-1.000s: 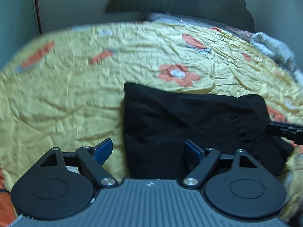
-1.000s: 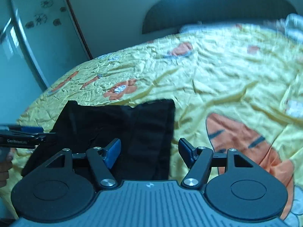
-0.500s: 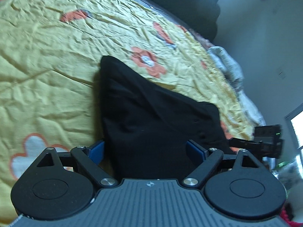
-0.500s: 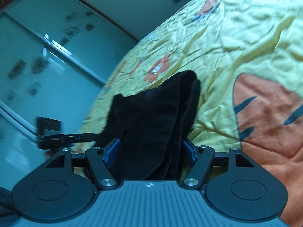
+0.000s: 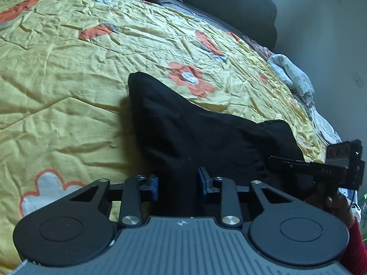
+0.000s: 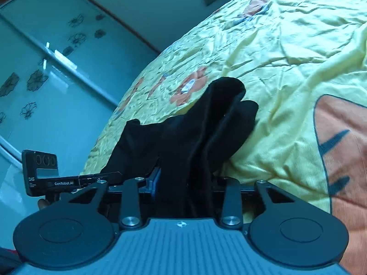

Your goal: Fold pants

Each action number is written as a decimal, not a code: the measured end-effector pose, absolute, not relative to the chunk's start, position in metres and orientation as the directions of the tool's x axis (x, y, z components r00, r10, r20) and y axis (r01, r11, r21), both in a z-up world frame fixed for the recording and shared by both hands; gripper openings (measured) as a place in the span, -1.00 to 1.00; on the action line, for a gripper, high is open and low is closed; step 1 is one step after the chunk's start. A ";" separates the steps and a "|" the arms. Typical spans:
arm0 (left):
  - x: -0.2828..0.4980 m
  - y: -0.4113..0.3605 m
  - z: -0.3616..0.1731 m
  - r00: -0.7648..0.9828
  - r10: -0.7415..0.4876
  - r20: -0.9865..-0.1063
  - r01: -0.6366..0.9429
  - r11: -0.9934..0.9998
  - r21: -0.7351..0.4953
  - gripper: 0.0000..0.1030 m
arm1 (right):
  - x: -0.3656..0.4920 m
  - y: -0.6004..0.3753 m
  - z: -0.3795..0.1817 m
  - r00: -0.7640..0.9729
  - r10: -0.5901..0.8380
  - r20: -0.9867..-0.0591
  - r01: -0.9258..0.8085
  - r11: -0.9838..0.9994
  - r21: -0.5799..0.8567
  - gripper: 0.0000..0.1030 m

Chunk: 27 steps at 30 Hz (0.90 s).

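Black pants lie folded in a bundle on the yellow flowered bedspread. My left gripper is shut on the near edge of the pants, cloth bunched between its blue pads. My right gripper is shut on the other near end of the pants, and the thick folded cloth hides its right pad. The near edge rises off the bed toward both grippers. The right gripper's body shows at the right edge of the left wrist view, and the left one's body shows in the right wrist view.
A dark headboard runs along the far side of the bed. A crumpled white and grey cloth lies at the bed's far right. Glass wardrobe doors with flower prints stand to the left of the bed.
Both grippers have closed from open onto the near edge of the pants. Both have tilted, and the cloth now bunches and lifts toward them.
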State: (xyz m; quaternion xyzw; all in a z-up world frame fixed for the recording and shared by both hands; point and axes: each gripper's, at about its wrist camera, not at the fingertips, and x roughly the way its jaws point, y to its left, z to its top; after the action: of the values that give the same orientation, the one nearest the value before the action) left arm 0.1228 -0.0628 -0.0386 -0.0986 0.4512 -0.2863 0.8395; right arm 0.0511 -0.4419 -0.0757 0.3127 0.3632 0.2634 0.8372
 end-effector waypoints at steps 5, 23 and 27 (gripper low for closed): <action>0.105 -0.068 -0.022 0.524 -0.526 -0.670 0.422 0.844 -0.332 -0.60 | 0.039 -0.423 -0.055 0.647 0.595 -0.477 -0.224 0.747 0.626 -0.42; 0.145 -0.032 0.048 0.781 -0.334 -0.527 0.348 0.934 -0.075 -0.61 | 0.107 -0.333 0.018 0.761 0.525 -0.381 -0.399 0.842 0.363 -0.44; 0.176 -0.023 0.048 0.806 -0.282 -0.521 0.301 0.952 -0.051 -0.61 | 0.139 -0.319 0.015 0.773 0.517 -0.369 -0.397 0.847 0.354 -0.44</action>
State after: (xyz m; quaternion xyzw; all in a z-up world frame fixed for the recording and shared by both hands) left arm 0.1759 -0.0227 0.0477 0.0169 0.2713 -0.1535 0.9500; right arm 0.1387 -0.3194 0.0145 0.1288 0.2315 0.2451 0.9326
